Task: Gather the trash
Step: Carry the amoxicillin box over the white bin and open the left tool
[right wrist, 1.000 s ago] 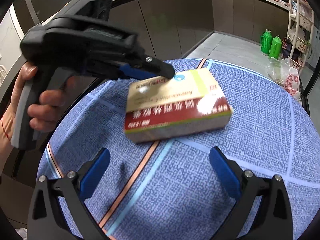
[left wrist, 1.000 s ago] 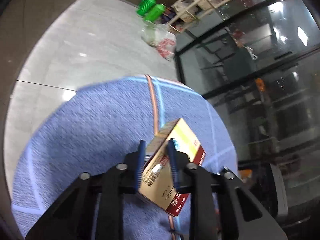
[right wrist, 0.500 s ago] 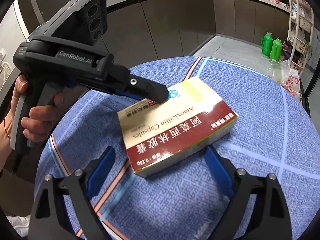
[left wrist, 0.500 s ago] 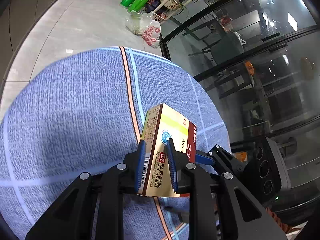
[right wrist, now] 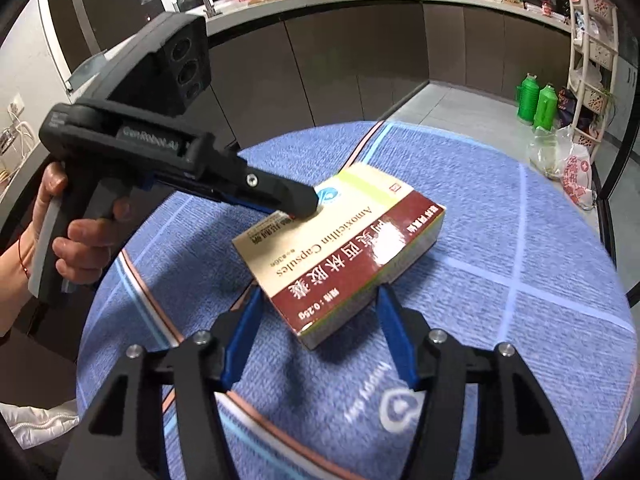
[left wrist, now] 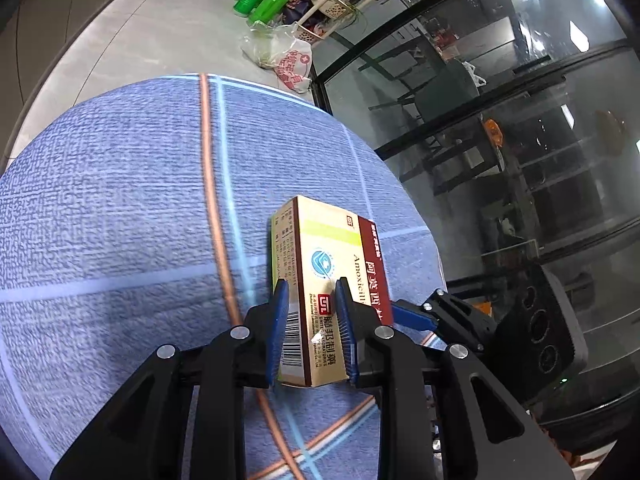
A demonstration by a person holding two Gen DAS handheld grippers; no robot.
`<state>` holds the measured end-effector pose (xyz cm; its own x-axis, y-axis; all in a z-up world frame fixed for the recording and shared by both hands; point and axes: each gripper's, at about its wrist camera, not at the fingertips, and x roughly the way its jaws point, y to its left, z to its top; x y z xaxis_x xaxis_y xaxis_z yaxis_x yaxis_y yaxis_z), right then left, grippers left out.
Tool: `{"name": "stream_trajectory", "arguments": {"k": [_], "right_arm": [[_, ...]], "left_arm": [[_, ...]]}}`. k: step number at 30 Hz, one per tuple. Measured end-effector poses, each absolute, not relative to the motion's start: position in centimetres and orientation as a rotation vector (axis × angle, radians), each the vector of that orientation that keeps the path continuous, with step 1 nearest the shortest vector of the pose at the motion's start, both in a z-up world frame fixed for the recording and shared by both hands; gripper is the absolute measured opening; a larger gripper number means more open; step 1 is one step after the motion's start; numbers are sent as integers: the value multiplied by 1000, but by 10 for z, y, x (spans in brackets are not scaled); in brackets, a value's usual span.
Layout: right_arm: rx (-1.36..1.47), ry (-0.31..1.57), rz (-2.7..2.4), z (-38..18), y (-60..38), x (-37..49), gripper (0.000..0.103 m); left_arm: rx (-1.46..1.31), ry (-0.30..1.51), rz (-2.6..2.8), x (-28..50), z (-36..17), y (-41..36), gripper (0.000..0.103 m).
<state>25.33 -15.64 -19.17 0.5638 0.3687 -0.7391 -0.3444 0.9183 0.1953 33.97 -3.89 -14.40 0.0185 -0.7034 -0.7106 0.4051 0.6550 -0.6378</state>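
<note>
— Medicine box (left wrist: 320, 280): where is it?
— Above the right side of the blue-clothed counter (left wrist: 120, 200), clamped in the left gripper (left wrist: 310, 320).
— And the right gripper (right wrist: 320, 340)?
— Spread wide around the box end, not yet gripping. No bin shows; disposal remains.

"Amoxicillin Capsules" and "0.25g" on the medicine box (right wrist: 340, 248) between the right fingers, barcode on its end between the left fingers (left wrist: 280, 320), "GenRobot.AI" on the left gripper (right wrist: 308, 208) body.
</note>
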Motion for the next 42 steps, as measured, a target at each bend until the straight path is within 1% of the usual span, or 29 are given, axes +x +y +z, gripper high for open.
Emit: {"name": "stream_trajectory", "arguments": {"k": [10, 16, 22, 30, 35, 38, 42], "right_arm": [[61, 784, 363, -152, -211, 211, 59], [99, 741, 296, -136, -265, 171, 59], [167, 711, 195, -135, -335, 113, 59], [268, 712, 38, -152, -434, 33, 59], [329, 727, -22, -171, -475, 1, 59], [364, 732, -34, -182, -491, -10, 59], [405, 738, -32, -199, -503, -13, 57]], "left_arm": [[-225, 1226, -947, 315, -99, -90, 22], [-147, 1215, -1018, 289, -82, -149, 21], [-58, 1233, -1114, 260, -77, -234, 21], [65, 1283, -1242, 212, -99, -355, 21], [134, 1326, -1286, 185, -119, -421, 21], [165, 1346, -1290, 178, -132, -446, 21], [193, 1365, -1272, 178, -145, -454, 20]]}}
